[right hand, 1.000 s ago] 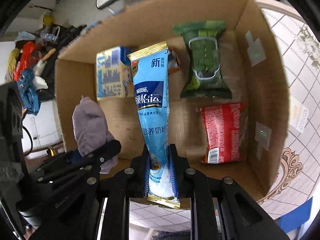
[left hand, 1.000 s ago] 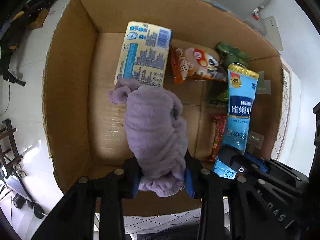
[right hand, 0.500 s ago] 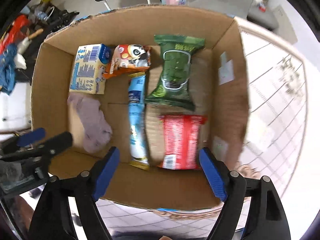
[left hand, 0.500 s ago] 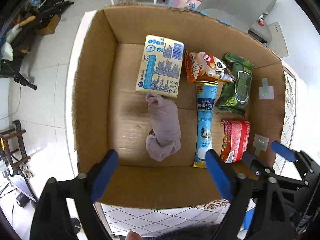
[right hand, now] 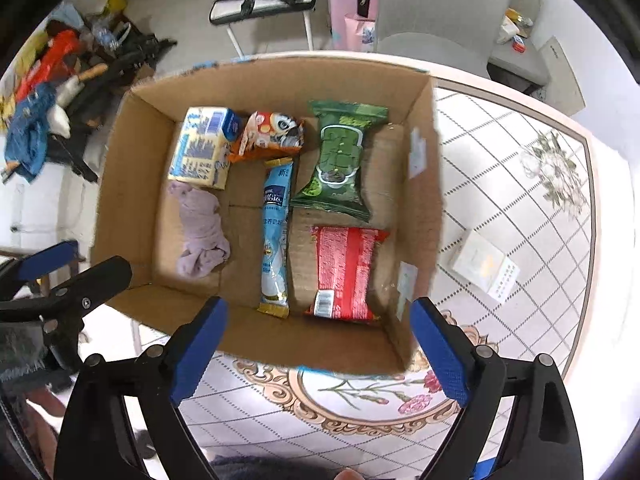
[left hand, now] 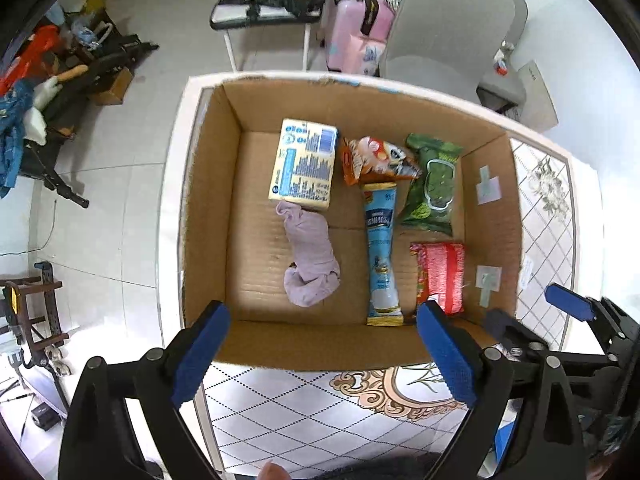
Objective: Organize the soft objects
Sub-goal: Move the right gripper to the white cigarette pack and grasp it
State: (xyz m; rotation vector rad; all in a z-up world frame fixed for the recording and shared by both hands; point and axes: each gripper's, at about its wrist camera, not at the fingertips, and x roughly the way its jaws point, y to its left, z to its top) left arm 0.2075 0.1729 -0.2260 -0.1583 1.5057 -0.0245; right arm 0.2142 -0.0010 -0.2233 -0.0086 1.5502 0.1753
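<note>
You've got the left gripper (left hand: 322, 354) up above the near wall of the cardboard box (left hand: 208, 216), jaws spread wide, gripping nothing. Your right gripper (right hand: 318, 350) hangs just beside it, spread just as wide, also empty-handed. Down on the box floor, the purple cloth (left hand: 310, 258) lies bunched, its far end touching the yellow pack (left hand: 304, 164). The blue sachet (left hand: 380, 252) lies lengthwise between that cloth and the red packet (left hand: 440, 276); the green packet (left hand: 432, 184) sits beyond.
</note>
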